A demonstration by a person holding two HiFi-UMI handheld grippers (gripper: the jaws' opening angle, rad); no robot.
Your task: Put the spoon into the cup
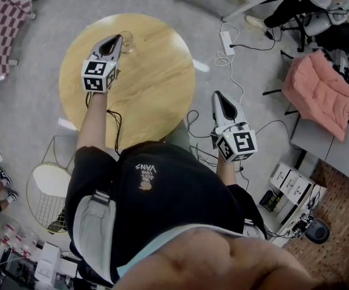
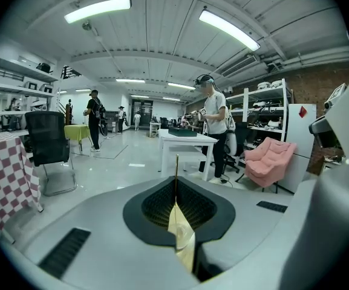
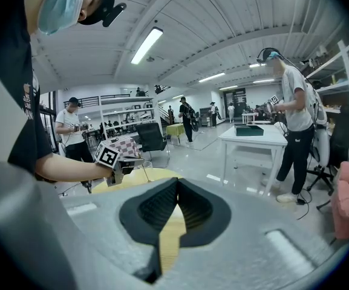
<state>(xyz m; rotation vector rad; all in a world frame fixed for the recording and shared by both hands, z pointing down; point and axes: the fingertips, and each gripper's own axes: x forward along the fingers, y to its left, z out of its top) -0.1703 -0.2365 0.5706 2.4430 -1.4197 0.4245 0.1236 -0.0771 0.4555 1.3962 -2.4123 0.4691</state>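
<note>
The left gripper is clamping its jaws tight on the spoon, over the far edge of the round table, just beside the glass cup. The right gripper is hanging off the table's right side, closed and empty.

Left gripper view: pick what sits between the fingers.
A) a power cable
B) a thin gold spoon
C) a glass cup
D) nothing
B: the left gripper has its fingers shut on a spoon, whose thin gold shaft sticks up past them.
</note>
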